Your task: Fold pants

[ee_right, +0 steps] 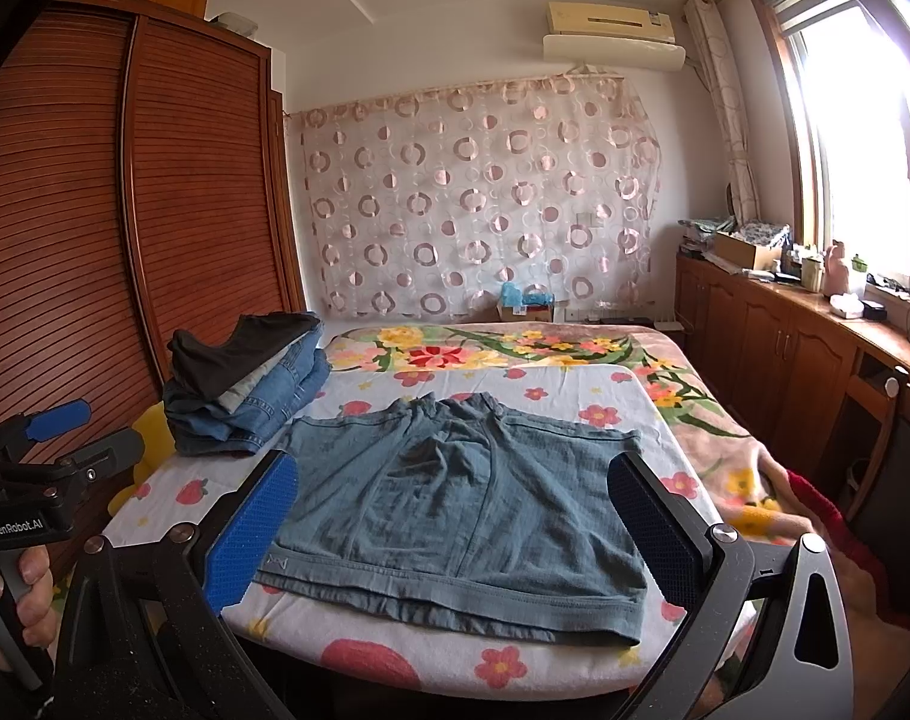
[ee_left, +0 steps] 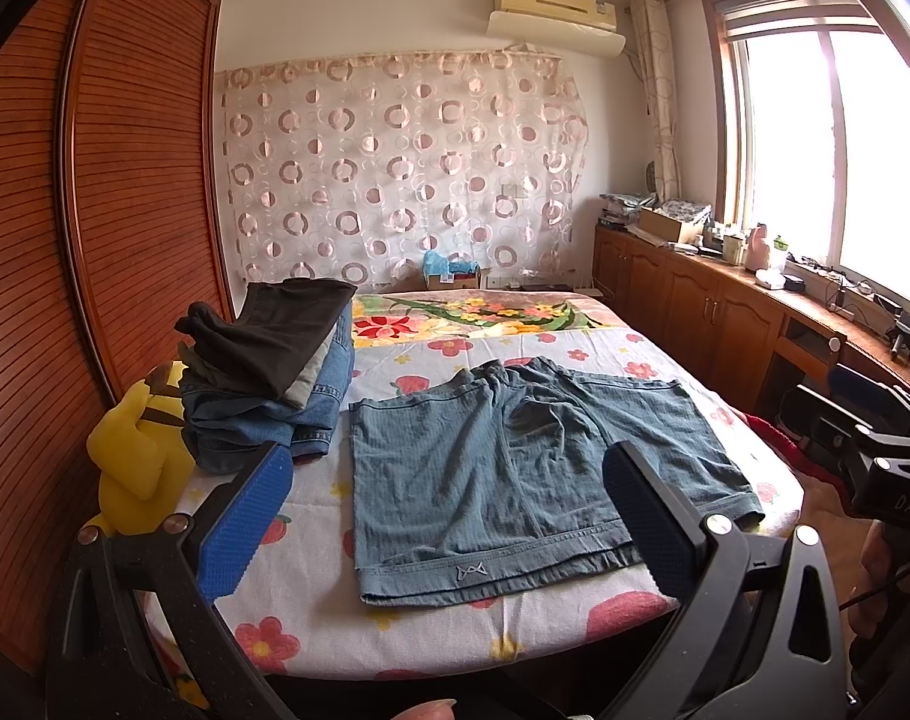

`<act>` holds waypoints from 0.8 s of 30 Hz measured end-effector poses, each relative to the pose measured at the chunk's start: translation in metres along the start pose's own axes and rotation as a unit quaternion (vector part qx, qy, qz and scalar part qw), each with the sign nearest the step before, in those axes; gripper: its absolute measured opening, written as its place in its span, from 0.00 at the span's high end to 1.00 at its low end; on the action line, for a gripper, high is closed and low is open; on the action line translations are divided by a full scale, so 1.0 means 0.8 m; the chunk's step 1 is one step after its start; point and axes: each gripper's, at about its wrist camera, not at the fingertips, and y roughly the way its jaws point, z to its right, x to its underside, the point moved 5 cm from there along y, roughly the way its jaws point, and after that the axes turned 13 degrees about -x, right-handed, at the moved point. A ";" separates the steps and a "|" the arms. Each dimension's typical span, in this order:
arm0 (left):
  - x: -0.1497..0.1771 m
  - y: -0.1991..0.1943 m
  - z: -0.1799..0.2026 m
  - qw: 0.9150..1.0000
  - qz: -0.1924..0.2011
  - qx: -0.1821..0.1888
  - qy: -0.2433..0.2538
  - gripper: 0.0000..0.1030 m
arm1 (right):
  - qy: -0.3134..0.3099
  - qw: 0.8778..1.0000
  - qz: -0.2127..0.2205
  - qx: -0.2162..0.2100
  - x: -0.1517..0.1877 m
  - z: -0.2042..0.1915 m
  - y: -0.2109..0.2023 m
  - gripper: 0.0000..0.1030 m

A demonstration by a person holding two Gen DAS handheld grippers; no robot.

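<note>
Both tongs, left (ee_left: 449,516) and right (ee_right: 455,525), hang spread and empty over the bed's (ee_right: 581,669) near edge. Shorts (ee_right: 455,504) lie flat at twelve o'clock, waistband nearest and running crosswise, about equally near each. Folded clothes (ee_right: 248,396) sit at ten o'clock.

Both wrist cameras look from the near end of the bed (ee_left: 311,636) toward the far curtained wall (ee_left: 395,168), low over the mattress. The left view sits further left, close to the wardrobe (ee_left: 125,192); the right view stands beside it. Both share the shorts (ee_right: 455,498), the clothes pile (ee_right: 251,396) and the window (ee_right: 845,138).
</note>
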 end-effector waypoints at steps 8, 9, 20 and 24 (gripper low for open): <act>0.007 0.006 0.007 1.000 -0.018 0.003 0.006 0.00 | 0.002 1.000 -0.008 0.000 0.004 0.007 0.006 0.00; 0.008 0.008 0.007 1.000 -0.022 0.006 0.007 0.00 | 0.002 1.000 -0.009 0.001 0.005 0.009 0.007 0.00; 0.030 0.059 0.006 0.998 -0.060 0.008 0.026 0.00 | -0.015 0.999 -0.039 0.005 0.010 0.033 0.031 0.00; 0.038 0.072 0.000 0.997 -0.072 0.006 0.022 0.00 | -0.016 0.999 -0.052 0.002 0.011 0.038 0.037 0.01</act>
